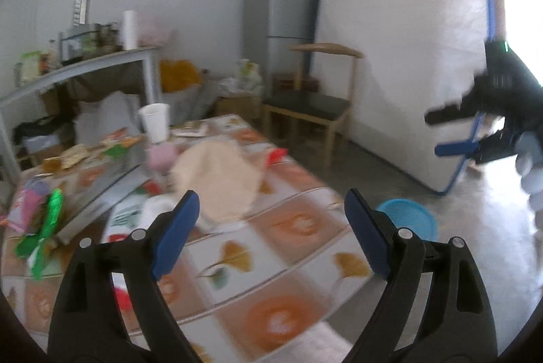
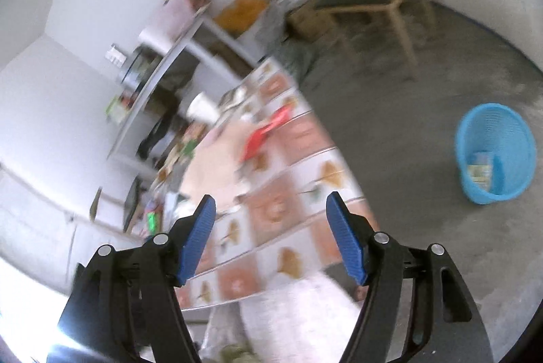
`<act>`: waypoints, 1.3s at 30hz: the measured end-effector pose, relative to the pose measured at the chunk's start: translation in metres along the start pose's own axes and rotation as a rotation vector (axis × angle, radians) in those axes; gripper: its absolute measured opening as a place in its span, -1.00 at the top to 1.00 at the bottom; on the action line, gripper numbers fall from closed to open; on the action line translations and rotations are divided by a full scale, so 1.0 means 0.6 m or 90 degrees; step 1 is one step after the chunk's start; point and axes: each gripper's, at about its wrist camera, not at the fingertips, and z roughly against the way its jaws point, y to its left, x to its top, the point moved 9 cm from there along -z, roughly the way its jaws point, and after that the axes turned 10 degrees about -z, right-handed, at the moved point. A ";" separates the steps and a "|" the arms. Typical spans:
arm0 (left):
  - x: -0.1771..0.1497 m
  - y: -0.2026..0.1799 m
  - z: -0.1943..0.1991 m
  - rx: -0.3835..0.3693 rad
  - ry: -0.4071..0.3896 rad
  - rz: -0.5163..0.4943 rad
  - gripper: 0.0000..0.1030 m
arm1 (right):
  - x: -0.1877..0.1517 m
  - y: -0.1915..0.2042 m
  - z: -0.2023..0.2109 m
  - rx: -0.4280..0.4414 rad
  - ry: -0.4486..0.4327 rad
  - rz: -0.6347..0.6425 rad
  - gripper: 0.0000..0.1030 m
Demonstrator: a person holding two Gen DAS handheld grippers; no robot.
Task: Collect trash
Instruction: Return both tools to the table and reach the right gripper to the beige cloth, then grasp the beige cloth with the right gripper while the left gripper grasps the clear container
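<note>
A low table with a leaf-patterned cloth (image 1: 288,247) is littered with wrappers: green ones (image 1: 44,227) at its left end and a red one (image 1: 276,154) near the far edge. A white paper cup (image 1: 156,122) and a beige flat piece (image 1: 220,179) also lie there. My left gripper (image 1: 271,196) hangs open over the table with nothing between its fingers. My right gripper (image 2: 271,203) is open and empty above the table's edge (image 2: 288,258); it also shows as my right gripper (image 1: 441,132) beside the mattress. A blue basket (image 2: 493,152) stands on the floor to the right, holding a packet (image 2: 480,168).
A wooden chair (image 1: 312,105) stands beyond the table, with a grey fridge (image 1: 281,10) and a white mattress (image 1: 400,57) leaning on the wall behind it. A cluttered grey shelf table (image 1: 85,64) is at the left. Bags and boxes (image 1: 210,88) crowd the floor.
</note>
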 end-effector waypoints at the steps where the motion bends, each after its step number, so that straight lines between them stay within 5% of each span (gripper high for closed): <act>1: -0.008 0.011 -0.001 0.024 -0.003 -0.007 -0.61 | -0.005 0.016 -0.020 0.005 0.016 0.005 -0.28; 6: -0.037 0.043 0.004 0.089 0.003 -0.030 -0.61 | -0.019 0.085 -0.129 0.026 0.082 0.021 -0.28; 13: -0.072 0.069 0.003 0.094 0.019 -0.017 -0.61 | -0.001 0.102 -0.271 0.003 0.124 -0.024 -0.26; 20: -0.084 0.067 0.004 0.076 0.020 -0.006 -0.61 | -0.009 0.085 -0.358 -0.026 0.159 -0.080 0.01; 29: -0.087 0.070 0.005 0.077 0.016 0.001 -0.61 | -0.014 0.093 -0.361 -0.027 0.150 -0.080 0.61; 39: -0.087 0.075 0.011 0.086 0.018 0.009 -0.61 | -0.004 0.133 -0.333 -0.025 0.119 -0.006 0.85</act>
